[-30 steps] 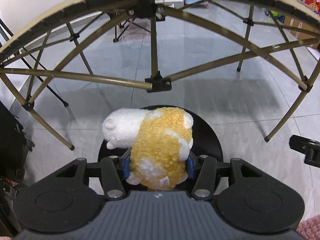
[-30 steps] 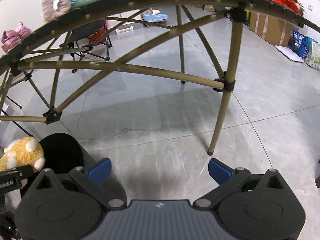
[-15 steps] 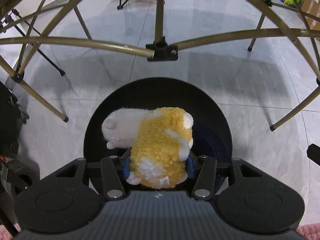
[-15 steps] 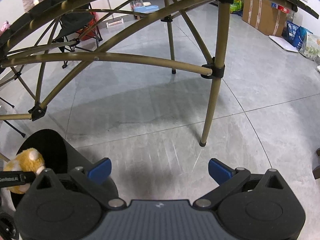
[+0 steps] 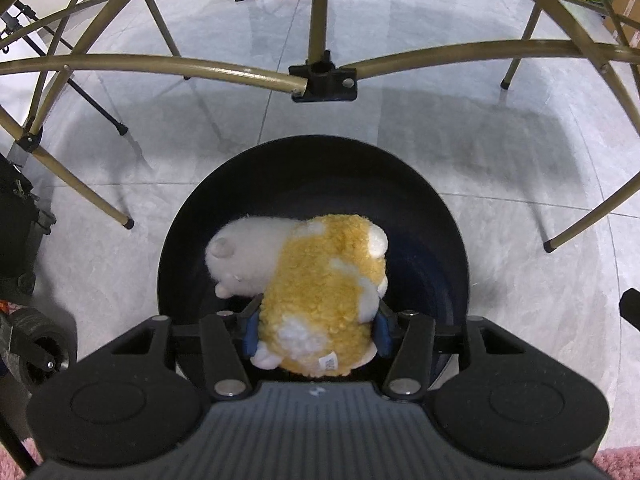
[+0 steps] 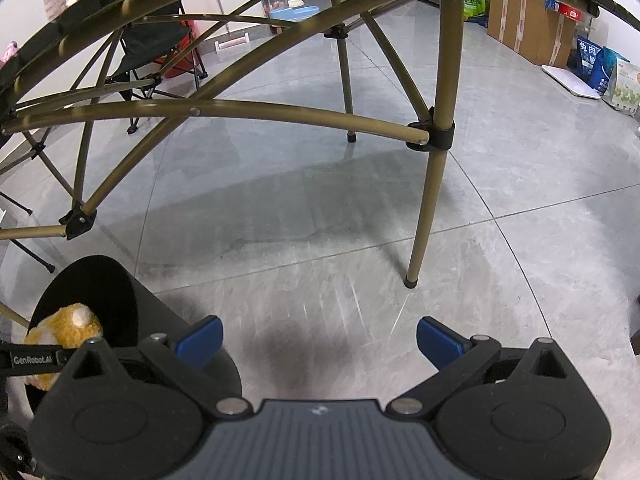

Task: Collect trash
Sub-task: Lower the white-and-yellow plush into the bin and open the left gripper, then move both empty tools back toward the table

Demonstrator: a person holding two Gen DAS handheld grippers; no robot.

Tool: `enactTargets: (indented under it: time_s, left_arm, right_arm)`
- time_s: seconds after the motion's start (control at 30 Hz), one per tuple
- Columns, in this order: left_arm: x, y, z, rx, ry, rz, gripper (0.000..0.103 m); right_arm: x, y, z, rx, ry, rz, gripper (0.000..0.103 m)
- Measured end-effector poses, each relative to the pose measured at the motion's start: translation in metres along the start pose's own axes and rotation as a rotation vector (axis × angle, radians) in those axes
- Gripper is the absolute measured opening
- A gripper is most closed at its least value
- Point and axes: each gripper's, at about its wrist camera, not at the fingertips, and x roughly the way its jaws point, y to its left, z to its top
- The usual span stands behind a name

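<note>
**Plush toy poised over the black bin**

Blue pads of the left hand-held gripper (image 5: 316,334) sit on either flank of a yellow-and-white plush toy (image 5: 320,284), its white head sticking out toward 10 o'clock. The jaws have just been opening with the toy between them; the pads look to be at the fur's edge, and I cannot tell whether they press on it. The toy hangs right over the mouth of a round black bin (image 5: 436,216), which fills the middle of the left wrist view. That placement makes sense for the task: held over the centre of the opening, the toy should fall inside rather than catch the rim.

In its own view the right hand-held gripper (image 6: 318,338) is wide open and empty over bare grey floor (image 6: 520,200). The bin appears at 9 o'clock there, with the toy inside its rim line. Bronze legs of a folding surface (image 5: 240,74) arch over both views.

Compared with a second ago, the bin mouth looms much larger under the toy, the frame bars have slid toward 12 o'clock, and the left jaws stand a little wider. The right side has barely changed.
</note>
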Motion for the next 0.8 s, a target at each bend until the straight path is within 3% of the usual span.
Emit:
enactTargets:
  time_s: [0.03,0.1,0.17,0.8]
  left_arm:
    - [0.0011,-0.0005,-0.0003,0.000,0.003,0.007,0.061]
    - [0.0017,-0.0010,-0.0013,-0.002,0.005,0.017,0.089]
    - [0.0001,-0.0002,-0.0015,-0.018,-0.004,0.028,0.101]
    - [-0.0009,0.0026,-0.0049,-0.016,0.015,0.027,0.103]
  right_arm:
    - [0.0003,0.0001,0.0000,-0.001,0.001,0.001,0.103]
    - [0.0000,0.0001,0.0000,-0.001,0.002,0.004,0.103]
    - [-0.0005,-0.0002,-0.0001,0.000,0.000,0.005,0.103]
    - [0.0043,0.0055,-0.0012,-0.023,0.014,0.002,0.103]
